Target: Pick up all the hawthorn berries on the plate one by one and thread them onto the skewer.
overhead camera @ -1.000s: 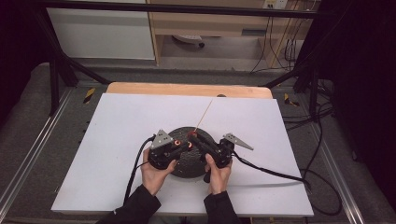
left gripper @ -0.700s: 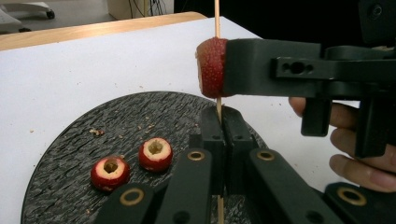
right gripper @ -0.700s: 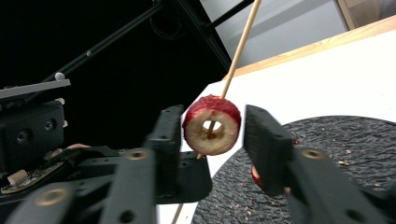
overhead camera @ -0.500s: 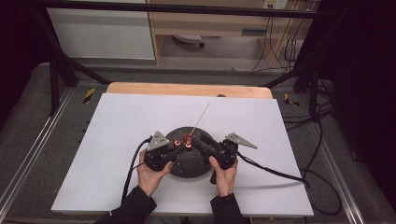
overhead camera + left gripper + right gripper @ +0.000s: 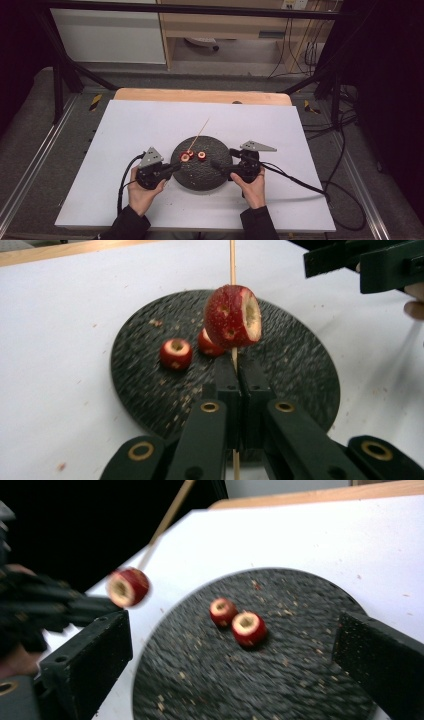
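My left gripper (image 5: 239, 375) is shut on a thin wooden skewer (image 5: 232, 265) with a red cored fruit piece (image 5: 232, 316) threaded on it just beyond the jaws. In the high view the left gripper (image 5: 176, 166) sits at the left rim of the dark round plate (image 5: 205, 177), and the skewer (image 5: 200, 132) slants up and away. Two more red cored pieces (image 5: 223, 611) (image 5: 248, 627) lie on the plate. My right gripper (image 5: 222, 157) hovers at the plate's right side; its jaws have just been opening and stand wide with nothing between them.
The plate rests on a white board (image 5: 125, 130) on a wooden table (image 5: 200, 95). Crumbs dot the plate and board. Cables (image 5: 295, 177) trail from both grippers. Black frame posts and metal rails stand around the table.
The two grippers, close together over the plate before, have drawn apart. The right gripper opened and moved right; the left moved left with the skewer and its fruit piece.
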A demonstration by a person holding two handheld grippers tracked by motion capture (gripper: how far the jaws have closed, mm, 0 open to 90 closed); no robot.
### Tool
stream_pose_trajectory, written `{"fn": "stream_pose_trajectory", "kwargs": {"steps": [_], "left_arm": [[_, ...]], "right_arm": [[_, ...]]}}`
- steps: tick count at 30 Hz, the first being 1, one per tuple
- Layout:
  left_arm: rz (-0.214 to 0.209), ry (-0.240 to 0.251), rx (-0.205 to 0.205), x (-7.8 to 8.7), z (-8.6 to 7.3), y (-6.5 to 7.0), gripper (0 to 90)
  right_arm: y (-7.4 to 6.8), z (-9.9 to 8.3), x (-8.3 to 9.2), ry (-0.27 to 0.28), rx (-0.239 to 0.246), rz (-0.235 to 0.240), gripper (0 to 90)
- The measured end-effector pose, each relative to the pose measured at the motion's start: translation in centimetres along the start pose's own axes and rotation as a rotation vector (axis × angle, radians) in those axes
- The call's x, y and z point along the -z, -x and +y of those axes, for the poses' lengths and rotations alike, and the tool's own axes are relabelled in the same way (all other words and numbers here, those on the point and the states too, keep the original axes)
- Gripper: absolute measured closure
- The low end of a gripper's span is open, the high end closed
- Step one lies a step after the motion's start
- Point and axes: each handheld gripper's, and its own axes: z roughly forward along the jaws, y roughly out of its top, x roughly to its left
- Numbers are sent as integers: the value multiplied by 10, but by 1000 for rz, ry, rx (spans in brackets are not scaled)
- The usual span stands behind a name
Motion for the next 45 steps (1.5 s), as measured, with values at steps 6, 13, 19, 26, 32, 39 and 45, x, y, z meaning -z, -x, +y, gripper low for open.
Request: {"fn": "stream_pose_trajectory", "kwargs": {"steps": [6,13,19,26,32,39,45], "left_arm": [[13,-30,-14,18,-11,-10,884],[32,-51,-3,35,-28,-22,884],[34,-67,-1,45,-39,-28,884],[38,-76,2,52,-51,-33,884],[47,-86,-10,54,-54,-34,884],[46,-83,0,55,-55,-36,884],[45,-86,-2,55,-55,-37,884]], "right_arm": [[4,1,3,-83,77,-27,24],[5,7,-2,-181,119,-46,16],[-2,18,-13,-260,169,-61,6],[-8,29,-31,-321,202,-73,6],[-8,36,-48,-366,201,-99,32],[-6,45,-70,-438,215,-141,95],[-9,49,-92,-511,263,-161,166]]}}
